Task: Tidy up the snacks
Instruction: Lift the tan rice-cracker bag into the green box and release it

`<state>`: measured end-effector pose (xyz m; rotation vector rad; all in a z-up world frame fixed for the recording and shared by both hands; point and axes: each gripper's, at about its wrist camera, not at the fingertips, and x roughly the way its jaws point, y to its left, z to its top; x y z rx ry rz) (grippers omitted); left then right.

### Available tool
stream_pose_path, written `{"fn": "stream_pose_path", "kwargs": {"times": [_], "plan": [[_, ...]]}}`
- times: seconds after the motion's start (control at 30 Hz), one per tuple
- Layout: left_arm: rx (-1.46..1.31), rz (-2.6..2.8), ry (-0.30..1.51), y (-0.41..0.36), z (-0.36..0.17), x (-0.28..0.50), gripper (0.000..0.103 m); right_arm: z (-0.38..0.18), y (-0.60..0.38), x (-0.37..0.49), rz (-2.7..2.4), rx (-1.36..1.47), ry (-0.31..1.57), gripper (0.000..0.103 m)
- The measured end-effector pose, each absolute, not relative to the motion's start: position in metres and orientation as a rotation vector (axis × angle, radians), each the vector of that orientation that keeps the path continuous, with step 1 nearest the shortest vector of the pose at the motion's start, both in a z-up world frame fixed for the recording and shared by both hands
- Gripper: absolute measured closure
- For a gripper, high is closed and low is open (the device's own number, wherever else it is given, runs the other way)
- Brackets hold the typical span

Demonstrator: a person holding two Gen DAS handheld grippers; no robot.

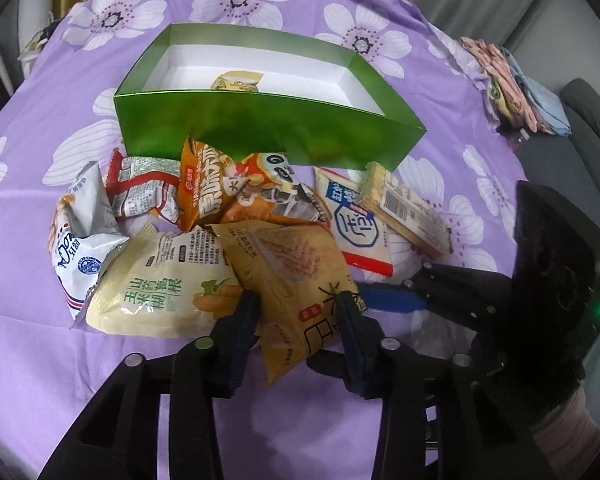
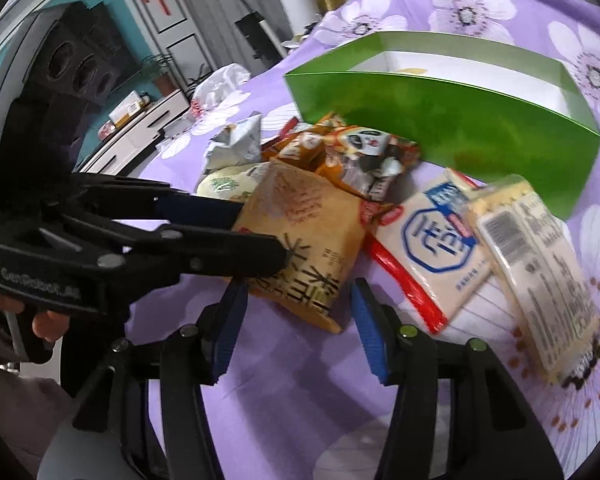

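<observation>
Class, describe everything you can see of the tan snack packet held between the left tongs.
The tan snack packet is a puffy, pillow-shaped pouch of matte film, printed with a textured cake picture and large dark Chinese characters. It lies tilted at the near edge of the snack pile on the purple floral cloth. The left tongs pinch its lower end from both sides. It leans against the pale yellow packet, and the orange panda packet sits behind it.

The snack pile [image 1: 228, 232] crowds the purple flowered cloth [image 1: 40, 340] right up to the near wall of the green box [image 1: 268, 132], leaving no gap there. Bare cloth lies open nearer the camera and to the left. The box's white floor is mostly free, with one packet [image 1: 238, 80] inside.
</observation>
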<state>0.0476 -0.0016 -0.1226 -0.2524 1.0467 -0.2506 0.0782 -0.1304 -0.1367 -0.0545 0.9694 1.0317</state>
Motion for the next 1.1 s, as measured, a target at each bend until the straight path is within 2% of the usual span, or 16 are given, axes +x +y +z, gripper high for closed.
{"fn": "stream_pose_path", "kwargs": {"times": [0.17, 0.37, 0.53, 1.1], "plan": [[-0.262, -0.249, 1.05, 0.001, -0.125, 0.049, 0.063, -0.135, -0.128, 0.074, 1.001, -0.084, 0.947, 0.068], [-0.252, -0.259, 1.041, -0.001, -0.122, 0.048, 0.064, -0.131, -0.132, 0.064, 0.96, -0.112, 0.926, 0.076], [-0.251, -0.281, 1.02, -0.006, -0.113, 0.045, 0.064, -0.122, -0.141, 0.056, 0.918, -0.094, 0.89, 0.08], [-0.188, -0.351, 0.907, -0.029, -0.068, 0.036, 0.064, -0.078, -0.167, 0.035, 0.815, -0.097, 0.76, 0.08]]}}
